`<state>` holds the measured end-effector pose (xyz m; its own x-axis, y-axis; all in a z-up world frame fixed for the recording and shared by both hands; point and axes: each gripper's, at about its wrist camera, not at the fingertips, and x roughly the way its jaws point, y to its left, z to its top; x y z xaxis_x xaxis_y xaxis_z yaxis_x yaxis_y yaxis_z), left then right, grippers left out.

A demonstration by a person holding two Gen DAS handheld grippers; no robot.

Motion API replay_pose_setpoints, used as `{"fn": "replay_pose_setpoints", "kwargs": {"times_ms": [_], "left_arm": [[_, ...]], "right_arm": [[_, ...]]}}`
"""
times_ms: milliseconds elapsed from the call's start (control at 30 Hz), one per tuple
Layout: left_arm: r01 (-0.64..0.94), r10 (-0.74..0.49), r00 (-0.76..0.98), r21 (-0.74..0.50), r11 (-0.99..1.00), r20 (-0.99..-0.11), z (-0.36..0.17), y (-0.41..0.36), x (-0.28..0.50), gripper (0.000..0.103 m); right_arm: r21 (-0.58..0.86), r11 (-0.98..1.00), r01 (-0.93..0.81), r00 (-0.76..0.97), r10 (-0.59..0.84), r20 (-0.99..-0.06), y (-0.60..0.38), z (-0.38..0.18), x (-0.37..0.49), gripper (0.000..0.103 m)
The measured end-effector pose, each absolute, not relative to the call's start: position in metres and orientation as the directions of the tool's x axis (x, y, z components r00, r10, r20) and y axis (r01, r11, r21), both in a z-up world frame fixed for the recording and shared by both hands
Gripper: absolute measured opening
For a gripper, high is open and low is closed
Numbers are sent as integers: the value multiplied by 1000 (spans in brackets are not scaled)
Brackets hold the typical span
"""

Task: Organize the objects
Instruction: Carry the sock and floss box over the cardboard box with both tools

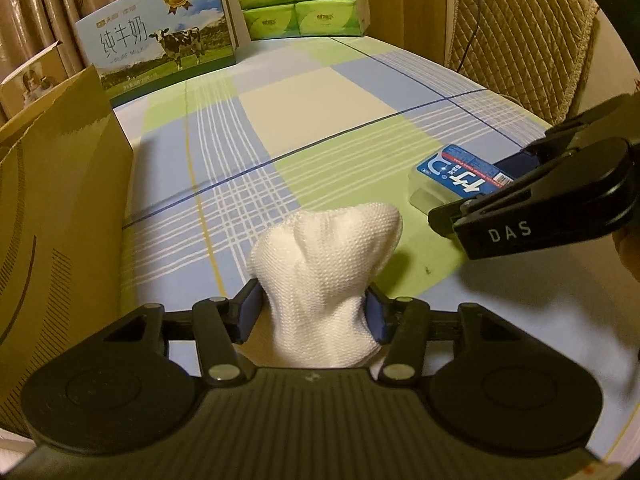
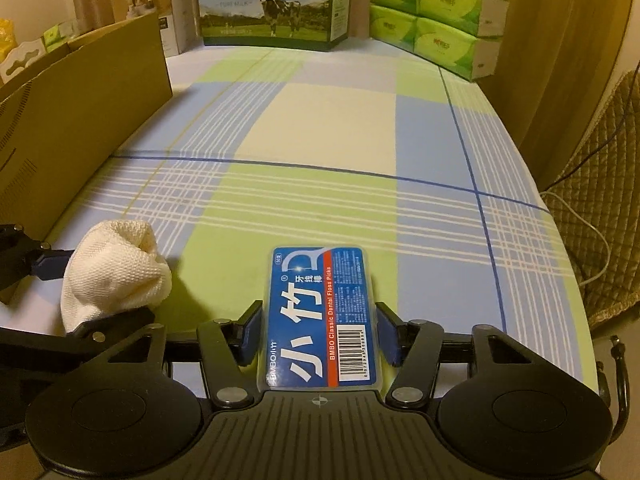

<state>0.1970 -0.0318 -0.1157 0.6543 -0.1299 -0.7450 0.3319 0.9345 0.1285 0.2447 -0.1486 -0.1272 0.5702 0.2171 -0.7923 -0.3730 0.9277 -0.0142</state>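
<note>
white cloth (image 1: 320,280) pinched in left gripper (image 1: 312,316); right gripper (image 2: 318,332) apparently clamps floss box (image 2: 318,316).

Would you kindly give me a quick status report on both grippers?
Left gripper shut on white cloth. Right gripper shut on floss pick box. Cardboard box at left, tablecloth ahead clear.

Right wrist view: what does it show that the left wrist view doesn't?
Only the right wrist view shows the floss box label head-on, barcode included, between the right gripper pads. Only the left wrist view shows the left gripper squeezing the white cloth from both sides. Both show the cardboard box, milk carton and green tissue packs.
</note>
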Motion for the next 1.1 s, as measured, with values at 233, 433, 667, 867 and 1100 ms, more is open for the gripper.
{"fn": "replay_pose_setpoints", "kwargs": {"times_ms": [233,433,667,867,1100], "left_arm": [[276,-120,637,80,958,-761,-108,-30,197,32],[246,-168,619,-14,969,-767,-90,-25,180,31],[234,-201,629,-63,970,-751,-56,-18,144,31],[221,-196,639,-66,973,-744,-29,-3,107,31],[179,-179,653,-80,981,-736,-7,20,64,31]], "right_arm": [[44,944,-327,562,231,-794,-153,-124,243,54],[82,953,-290,579,243,-778,-164,-107,230,54],[176,959,-220,587,275,-762,-178,-72,185,54],[165,951,-262,602,294,-742,-173,-43,138,54],[150,933,-327,616,331,-715,-157,-20,89,54]]}}
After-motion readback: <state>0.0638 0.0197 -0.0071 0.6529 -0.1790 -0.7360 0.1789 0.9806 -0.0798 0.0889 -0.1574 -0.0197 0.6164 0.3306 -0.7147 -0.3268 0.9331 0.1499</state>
